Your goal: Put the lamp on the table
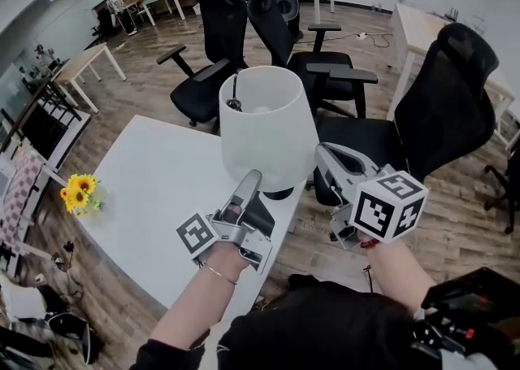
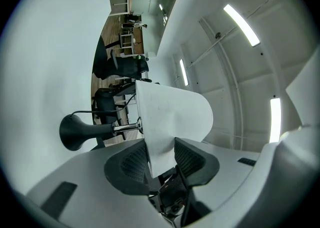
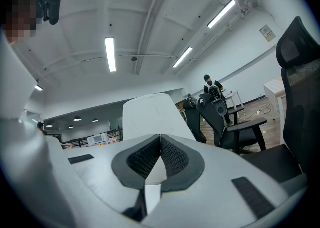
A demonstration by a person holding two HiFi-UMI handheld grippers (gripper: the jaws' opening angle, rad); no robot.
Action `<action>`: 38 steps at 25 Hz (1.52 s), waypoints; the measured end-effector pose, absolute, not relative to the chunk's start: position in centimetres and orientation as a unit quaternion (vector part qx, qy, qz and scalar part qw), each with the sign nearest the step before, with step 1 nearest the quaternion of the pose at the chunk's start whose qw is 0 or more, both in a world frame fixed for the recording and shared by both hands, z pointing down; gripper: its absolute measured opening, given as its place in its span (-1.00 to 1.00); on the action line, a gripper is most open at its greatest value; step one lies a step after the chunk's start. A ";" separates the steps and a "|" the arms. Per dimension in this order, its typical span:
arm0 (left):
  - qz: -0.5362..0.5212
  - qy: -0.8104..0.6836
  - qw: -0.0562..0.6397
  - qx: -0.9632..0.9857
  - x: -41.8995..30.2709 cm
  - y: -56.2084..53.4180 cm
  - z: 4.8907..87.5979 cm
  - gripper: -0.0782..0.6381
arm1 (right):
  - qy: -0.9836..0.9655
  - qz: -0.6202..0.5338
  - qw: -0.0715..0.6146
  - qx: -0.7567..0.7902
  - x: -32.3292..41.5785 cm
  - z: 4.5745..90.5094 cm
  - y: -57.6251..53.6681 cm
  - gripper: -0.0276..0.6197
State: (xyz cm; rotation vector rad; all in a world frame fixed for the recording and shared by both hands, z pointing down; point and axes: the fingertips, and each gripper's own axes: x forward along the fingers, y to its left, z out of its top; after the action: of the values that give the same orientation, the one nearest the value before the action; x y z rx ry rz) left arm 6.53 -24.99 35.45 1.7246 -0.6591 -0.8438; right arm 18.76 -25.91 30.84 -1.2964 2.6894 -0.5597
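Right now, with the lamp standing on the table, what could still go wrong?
The white shaded lamp stands close to the edge of the white table. The open jaws of the left gripper straddle the shade's lower rim; pulling away sideways might snag it and tip the lamp off.

Left of the lamp (image 1: 268,128) the table (image 1: 150,189) lies bare and wide, out to the yellow flowers (image 1: 79,193) at its far edge. Behind the lamp, black office chairs (image 1: 223,43) crowd the table's rim. Right of the lamp a tall black chair (image 1: 443,112) stands just off the table, with the right tool (image 1: 323,151) in the gap between. The left tool (image 1: 252,181) blocks the lamp's near side, jaws astride the shade's lower rim.
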 end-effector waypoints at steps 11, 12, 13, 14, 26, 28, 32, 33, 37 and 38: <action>-0.347 -0.287 0.537 0.714 6.4 -23.7 35.6 -0.32 | 0.883 -0.199 0.062 -0.421 18.4 30.3 -24.3 -0.86; -0.347 -0.288 0.537 0.713 6.5 -23.7 35.7 -0.32 | 0.884 -0.199 0.064 -0.418 18.5 30.4 -24.3 -0.86; -0.347 -0.289 0.538 0.712 6.6 -23.8 35.8 -0.32 | 0.884 -0.200 0.064 -0.417 18.6 30.5 -24.4 -0.86; -0.347 -0.289 0.541 0.710 6.7 -23.8 35.8 -0.32 | 0.884 -0.201 0.065 -0.417 18.9 30.5 -24.4 -0.86; -0.343 -0.283 0.551 0.706 6.2 -23.5 36.4 -0.29 | 0.873 -0.185 0.066 -0.448 20.4 30.5 -21.2 -0.86; -0.326 -0.288 0.554 0.709 5.9 -23.5 36.9 -0.29 | 0.867 -0.191 0.035 -0.460 19.9 32.0 -19.0 -0.86; -0.284 -0.303 0.554 0.722 5.8 -23.0 37.2 -0.29 | 0.848 -0.205 0.021 -0.488 20.6 33.1 -15.8 -0.86; -0.284 -0.300 0.553 0.723 5.9 -22.9 37.1 -0.30 | 0.848 -0.203 0.025 -0.490 20.9 33.0 -15.4 -0.86; -0.301 -0.291 0.550 0.723 5.5 -23.3 37.3 -0.33 | 0.843 -0.192 0.023 -0.503 21.4 32.8 -14.4 -0.86; -0.295 -0.293 0.552 0.722 5.2 -23.2 37.5 -0.34 | 0.841 -0.193 0.023 -0.505 21.3 32.8 -14.2 -0.86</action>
State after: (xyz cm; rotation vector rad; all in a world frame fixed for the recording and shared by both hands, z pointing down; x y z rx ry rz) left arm 5.23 -23.15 37.54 1.7077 -0.6931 -0.6985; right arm 21.31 -14.16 32.79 -1.5641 2.6029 -0.5966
